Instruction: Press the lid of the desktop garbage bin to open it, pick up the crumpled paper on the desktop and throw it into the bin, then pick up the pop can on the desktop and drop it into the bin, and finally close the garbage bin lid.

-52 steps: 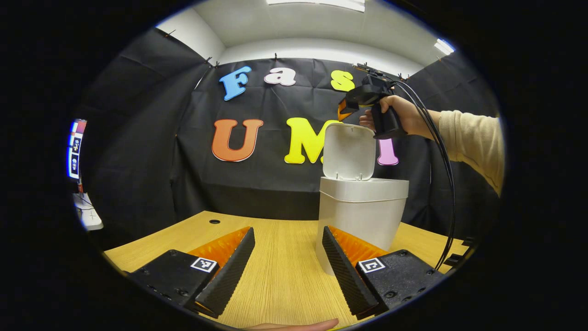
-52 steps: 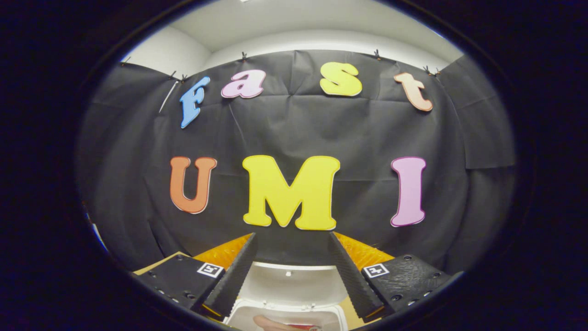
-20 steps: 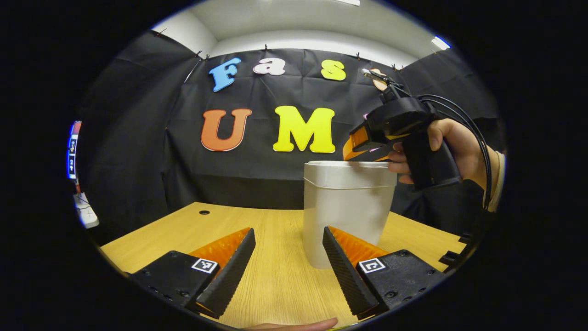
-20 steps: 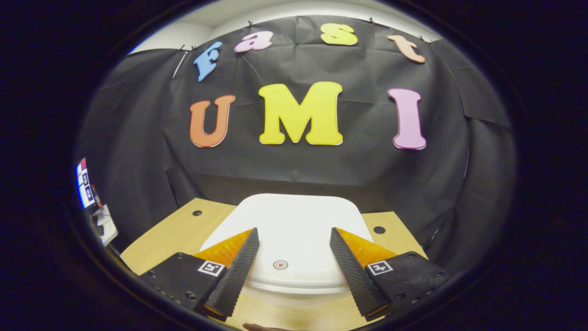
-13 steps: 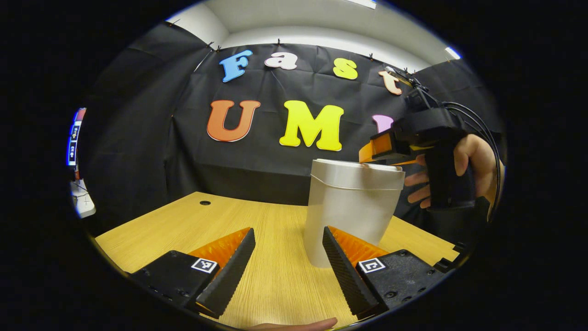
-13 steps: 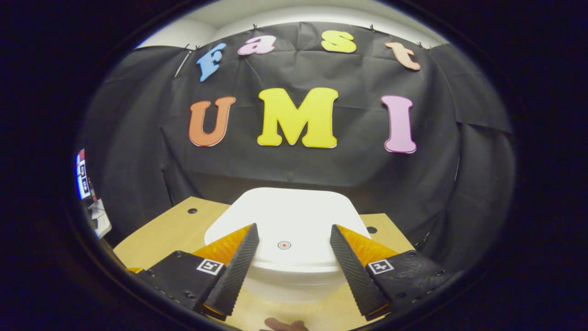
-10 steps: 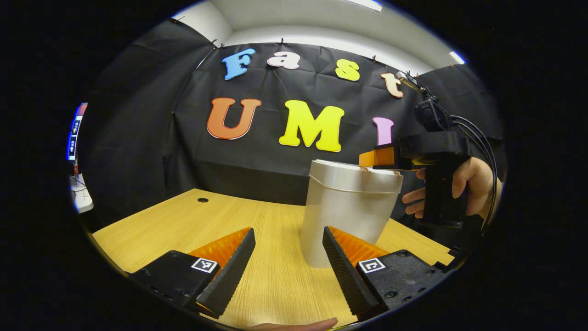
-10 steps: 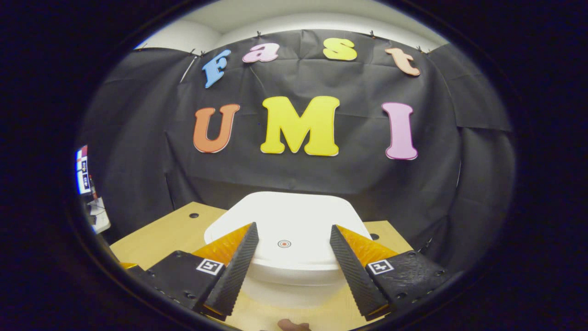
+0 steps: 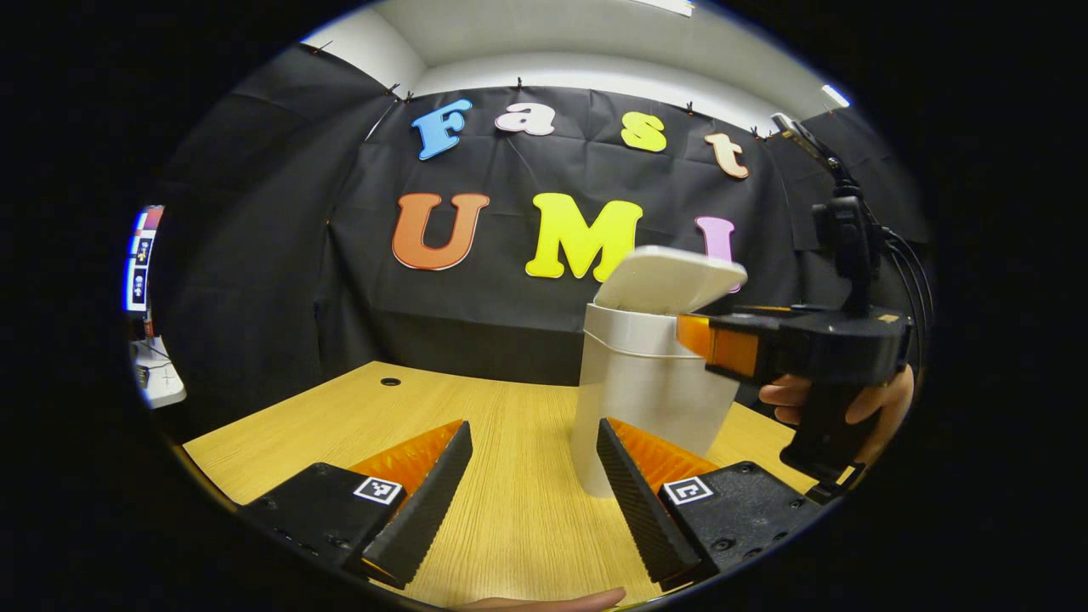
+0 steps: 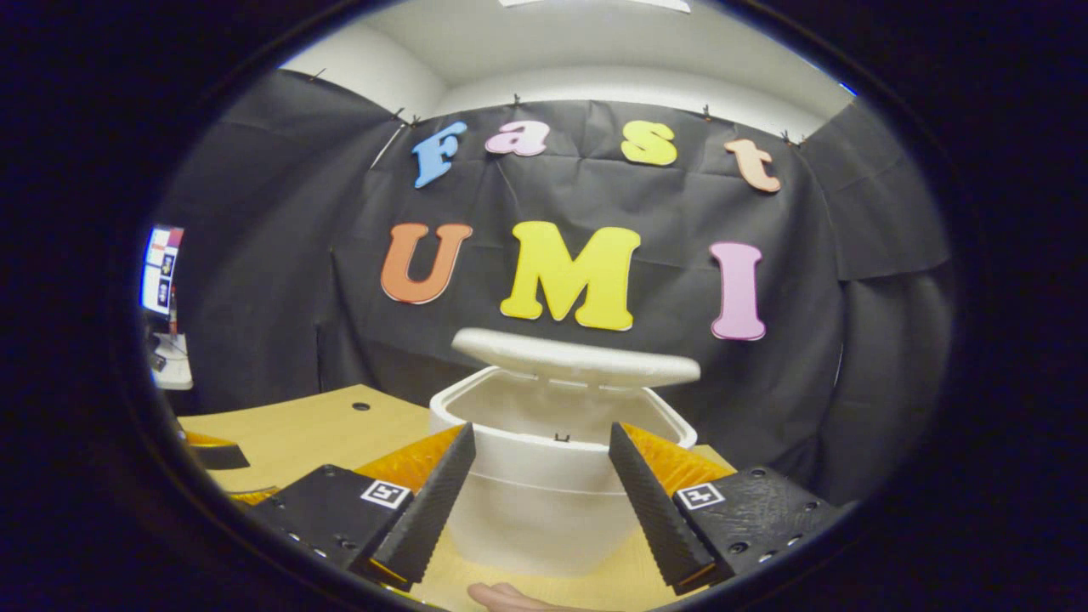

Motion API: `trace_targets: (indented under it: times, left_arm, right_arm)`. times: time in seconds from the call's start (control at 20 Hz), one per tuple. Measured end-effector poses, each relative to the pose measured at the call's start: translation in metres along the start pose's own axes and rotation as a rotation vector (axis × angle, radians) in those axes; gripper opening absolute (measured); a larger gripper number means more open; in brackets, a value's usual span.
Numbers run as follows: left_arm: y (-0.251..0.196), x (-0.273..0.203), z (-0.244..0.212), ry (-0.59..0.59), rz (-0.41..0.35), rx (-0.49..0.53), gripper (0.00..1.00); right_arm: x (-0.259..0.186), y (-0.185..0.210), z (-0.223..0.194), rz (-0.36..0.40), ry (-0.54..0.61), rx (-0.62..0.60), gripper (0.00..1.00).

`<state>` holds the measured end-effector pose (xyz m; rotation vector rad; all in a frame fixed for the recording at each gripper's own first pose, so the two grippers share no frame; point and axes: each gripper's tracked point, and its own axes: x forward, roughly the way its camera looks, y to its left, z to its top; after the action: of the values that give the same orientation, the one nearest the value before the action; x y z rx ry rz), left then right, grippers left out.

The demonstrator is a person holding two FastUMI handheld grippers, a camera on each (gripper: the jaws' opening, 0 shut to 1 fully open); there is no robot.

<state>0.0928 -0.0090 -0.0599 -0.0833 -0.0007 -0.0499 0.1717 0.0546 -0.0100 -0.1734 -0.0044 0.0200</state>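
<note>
While the left tool (image 9: 531, 476) sits low in the middle of the left gripper view, its two fingers are spread wide with nothing between them, just bare wooden table (image 9: 357, 416) under them. Right of center stands the white garbage bin (image 9: 646, 391) on the table, and its lid (image 9: 671, 276) is tipped up partway (not flat on the rim). Farther right, a hand (image 9: 837, 399) holds the right tool (image 9: 693, 336) level beside the bin's top edge.

Down low in the right gripper view, the right tool (image 10: 540, 493) is spread wide too, holding nothing. Just past its fingers, in the middle, is the bin (image 10: 544, 501) with the lid (image 10: 578, 361) hanging over the opening.
</note>
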Motion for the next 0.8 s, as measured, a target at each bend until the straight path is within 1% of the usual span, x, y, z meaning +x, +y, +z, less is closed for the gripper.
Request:
trace_targets:
  times: [0.05,0.1,0.15,0.2,0.25,0.35,0.4,0.45,0.5,0.6,0.8]
  left_arm:
    - [-0.001,-0.001,0.001,-0.001,0.001,0.008,0.95]
    - [-0.001,-0.004,0.002,-0.004,0.002,0.015,0.96]
    - [-0.001,-0.005,0.005,-0.011,0.004,0.022,0.96]
    - [0.0,-0.006,0.006,-0.017,0.005,0.032,0.95]
    - [0.0,-0.006,0.008,-0.025,0.007,0.039,0.95]
    - [-0.001,-0.007,0.012,-0.034,0.003,0.043,0.95]
    - [-0.002,-0.008,0.014,-0.04,0.0,0.044,1.0]
    - [-0.002,-0.009,0.016,-0.045,0.003,0.045,0.95]
    - [-0.001,-0.01,0.016,-0.043,0.007,0.043,0.95]
    - [-0.002,-0.011,0.016,-0.046,0.005,0.039,0.95]
    - [-0.001,-0.009,0.011,-0.031,0.006,0.036,0.95]
  right_arm:
    - [-0.011,0.005,-0.003,0.019,-0.001,0.029,0.98]
    - [-0.021,0.004,-0.007,0.017,0.002,0.055,0.95]
    - [-0.033,0.0,-0.008,0.009,-0.006,0.077,0.95]
    - [-0.044,-0.002,-0.009,0.0,-0.012,0.086,0.98]
    - [-0.055,-0.007,-0.011,-0.017,-0.025,0.089,0.95]
    - [-0.075,-0.016,-0.018,-0.04,-0.035,0.067,0.95]
    - [-0.083,-0.022,-0.023,-0.058,-0.035,0.061,0.95]
    - [-0.092,-0.026,-0.029,-0.062,-0.026,0.064,0.95]
    - [-0.099,-0.027,-0.035,-0.055,-0.015,0.074,0.97]
    - [-0.109,-0.033,-0.045,-0.051,0.008,0.094,0.98]
    - [-0.112,-0.052,-0.059,-0.075,0.05,0.111,0.97]
